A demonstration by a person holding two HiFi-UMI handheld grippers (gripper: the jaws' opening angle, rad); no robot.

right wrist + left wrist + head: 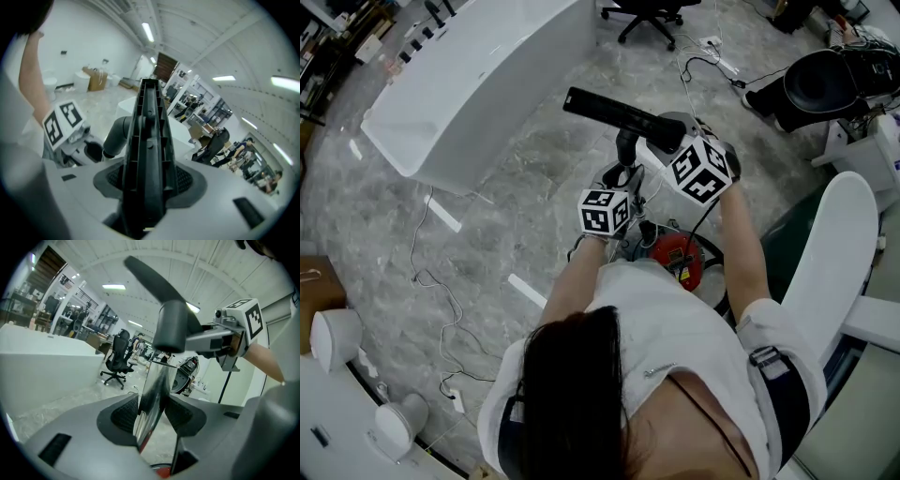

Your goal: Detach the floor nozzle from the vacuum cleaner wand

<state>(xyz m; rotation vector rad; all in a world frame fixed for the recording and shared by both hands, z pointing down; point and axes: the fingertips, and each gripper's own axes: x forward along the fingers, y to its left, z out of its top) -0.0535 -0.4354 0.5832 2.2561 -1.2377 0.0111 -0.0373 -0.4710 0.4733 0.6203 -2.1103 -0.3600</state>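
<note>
Mirror-bright metal wand (152,394) (nozzle (147,140) matt plastic)

Open office-like lab — swivel chair (649,17), white counter (478,84), marble floor (534,187).

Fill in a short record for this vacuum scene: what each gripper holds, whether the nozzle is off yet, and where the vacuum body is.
left gripper: shut on the shiny wand
right gripper: shut on the black floor nozzle
joint: grey neck sits on the wand, not yet detached
vacuum body: red, low down in front of the person, below both grippers
</note>
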